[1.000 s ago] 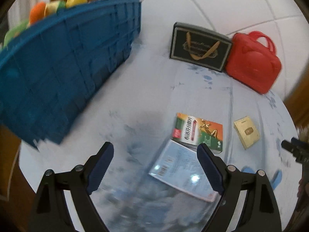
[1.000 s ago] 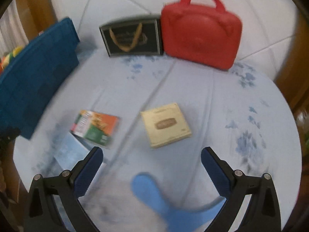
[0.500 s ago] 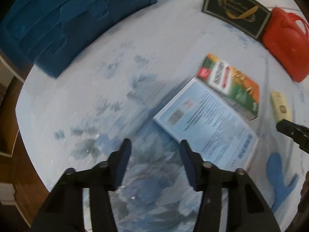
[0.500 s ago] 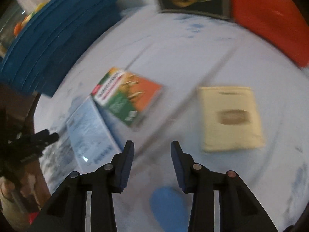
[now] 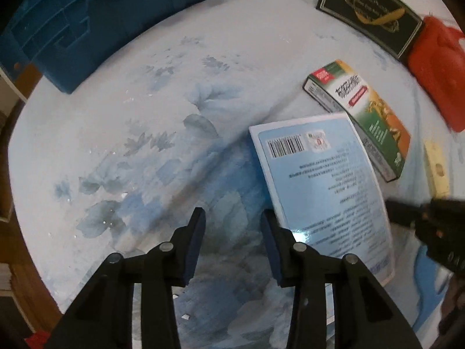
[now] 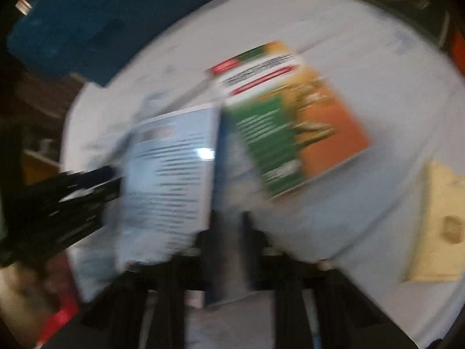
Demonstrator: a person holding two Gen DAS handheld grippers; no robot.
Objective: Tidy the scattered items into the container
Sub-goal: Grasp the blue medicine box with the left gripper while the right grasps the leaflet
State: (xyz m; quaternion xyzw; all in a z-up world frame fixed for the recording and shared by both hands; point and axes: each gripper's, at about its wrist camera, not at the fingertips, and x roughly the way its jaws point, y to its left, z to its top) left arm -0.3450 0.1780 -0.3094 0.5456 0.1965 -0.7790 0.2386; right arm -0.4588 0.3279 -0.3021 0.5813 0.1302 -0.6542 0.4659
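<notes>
A pale blue flat box (image 5: 322,180) lies on the round table, its far edge against a green and orange box (image 5: 360,113). My left gripper (image 5: 232,226) hovers low just left of the blue box, jaws partly open and empty. In the blurred right wrist view my right gripper (image 6: 229,224) has its jaws nearly closed around the near edge of the blue box (image 6: 171,174); the green and orange box (image 6: 287,122) lies just beyond. The right gripper also shows at the right edge of the left wrist view (image 5: 436,226). The blue crate (image 5: 87,23) stands at far left.
A cream box (image 6: 438,224) lies to the right. A black gift box (image 5: 369,11) and a red case (image 5: 438,75) stand at the back right. A blue flat shape (image 5: 430,279) lies near the table's right edge. The table edge (image 5: 26,232) curves close on the left.
Both grippers have dropped low toward the table and narrowed their jaws. The right gripper has swung left from above the cream box to the blue box's edge.
</notes>
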